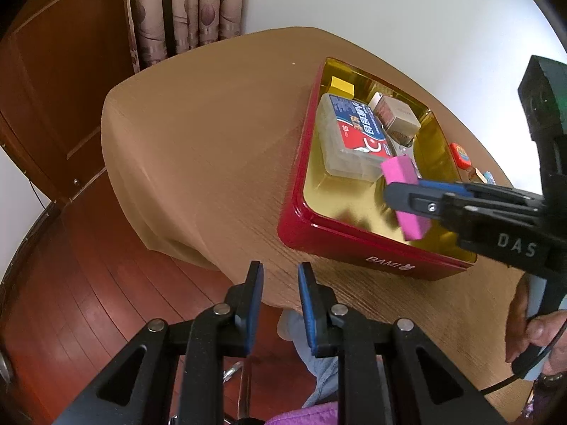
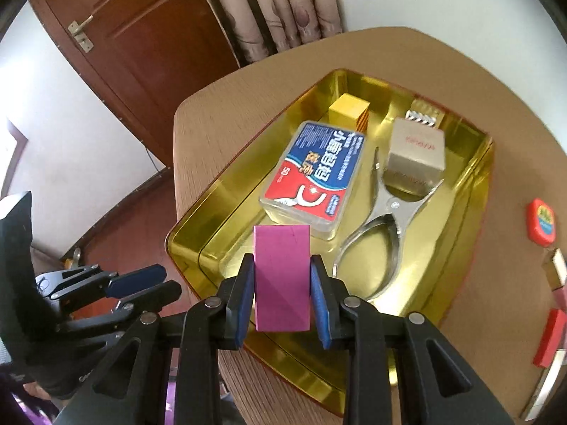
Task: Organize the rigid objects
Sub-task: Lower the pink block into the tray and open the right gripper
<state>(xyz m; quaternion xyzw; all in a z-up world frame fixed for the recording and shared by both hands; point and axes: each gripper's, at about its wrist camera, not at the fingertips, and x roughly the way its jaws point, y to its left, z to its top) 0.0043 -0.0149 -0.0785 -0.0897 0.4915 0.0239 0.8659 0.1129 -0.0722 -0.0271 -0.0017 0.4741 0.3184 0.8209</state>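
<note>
The right gripper [image 2: 282, 295] clamps a pink block [image 2: 281, 276] between its 2 pads, above the gold tin [image 2: 198, 244] at the near edge. The left gripper [image 1: 280, 304], at 9 o'clock, stands narrowly parted and empty.

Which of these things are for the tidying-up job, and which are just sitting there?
For the job: pink block in the right gripper; red tin holding the floss box, yellow block, grey box, pliers; red tape measure beside it, waiting.

Just there: left gripper, idle; table; door; curtain.
</note>
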